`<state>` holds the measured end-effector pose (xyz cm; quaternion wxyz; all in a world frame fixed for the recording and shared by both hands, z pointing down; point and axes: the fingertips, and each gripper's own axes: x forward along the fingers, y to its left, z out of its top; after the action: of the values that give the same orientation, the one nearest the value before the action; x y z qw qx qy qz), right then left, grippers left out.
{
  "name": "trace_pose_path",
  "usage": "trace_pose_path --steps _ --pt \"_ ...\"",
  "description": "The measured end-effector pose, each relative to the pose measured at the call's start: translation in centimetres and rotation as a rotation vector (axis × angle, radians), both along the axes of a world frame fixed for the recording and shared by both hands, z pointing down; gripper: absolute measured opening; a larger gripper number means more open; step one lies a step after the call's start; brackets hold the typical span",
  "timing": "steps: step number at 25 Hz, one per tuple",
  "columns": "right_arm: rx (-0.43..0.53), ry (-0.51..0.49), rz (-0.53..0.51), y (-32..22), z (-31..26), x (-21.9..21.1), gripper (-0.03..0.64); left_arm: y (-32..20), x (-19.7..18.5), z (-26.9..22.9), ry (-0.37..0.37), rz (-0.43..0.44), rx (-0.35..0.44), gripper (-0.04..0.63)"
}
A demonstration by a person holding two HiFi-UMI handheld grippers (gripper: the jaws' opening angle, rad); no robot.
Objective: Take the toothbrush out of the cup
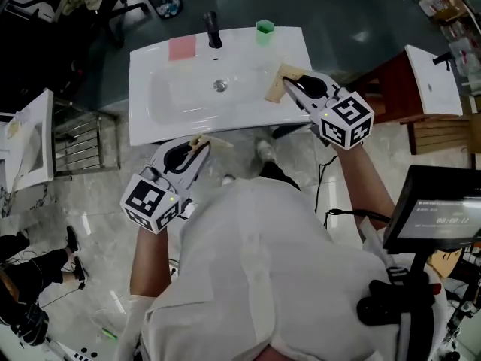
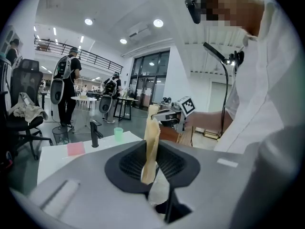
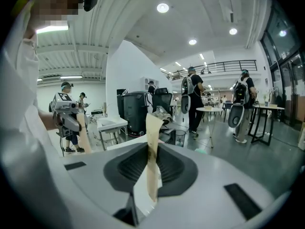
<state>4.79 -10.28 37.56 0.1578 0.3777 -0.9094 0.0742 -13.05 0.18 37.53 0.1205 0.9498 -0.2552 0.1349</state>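
A small green cup (image 1: 264, 30) stands at the back edge of the white sink top (image 1: 150, 66), right of the black tap (image 1: 213, 30); I see no toothbrush in it. It also shows in the left gripper view as the green cup (image 2: 117, 134). My right gripper (image 1: 279, 83) hovers over the sink's right side, short of the cup. My left gripper (image 1: 201, 143) hangs in front of the sink's near edge. Each gripper's tan fingers are pressed together, left gripper (image 2: 153, 118) and right gripper (image 3: 152, 123), with nothing visible between them.
A pink pad (image 1: 182, 48) lies left of the tap. A second basin (image 1: 432, 77) sits on a red-brown stand at the right, a third basin (image 1: 30, 138) and a metal rack (image 1: 75, 141) at the left. A monitor (image 1: 440, 209) is near my right side.
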Motion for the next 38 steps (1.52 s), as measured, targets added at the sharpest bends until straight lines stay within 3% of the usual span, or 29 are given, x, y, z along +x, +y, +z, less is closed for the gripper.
trace_pose_path --steps 14,38 --pt "-0.007 0.018 -0.004 8.7 1.4 -3.7 0.054 3.0 -1.6 0.6 0.014 0.045 0.002 0.063" --pt "-0.012 0.024 -0.059 10.6 1.9 -6.0 0.054 3.4 -1.8 1.2 0.000 0.042 -0.021 0.063"
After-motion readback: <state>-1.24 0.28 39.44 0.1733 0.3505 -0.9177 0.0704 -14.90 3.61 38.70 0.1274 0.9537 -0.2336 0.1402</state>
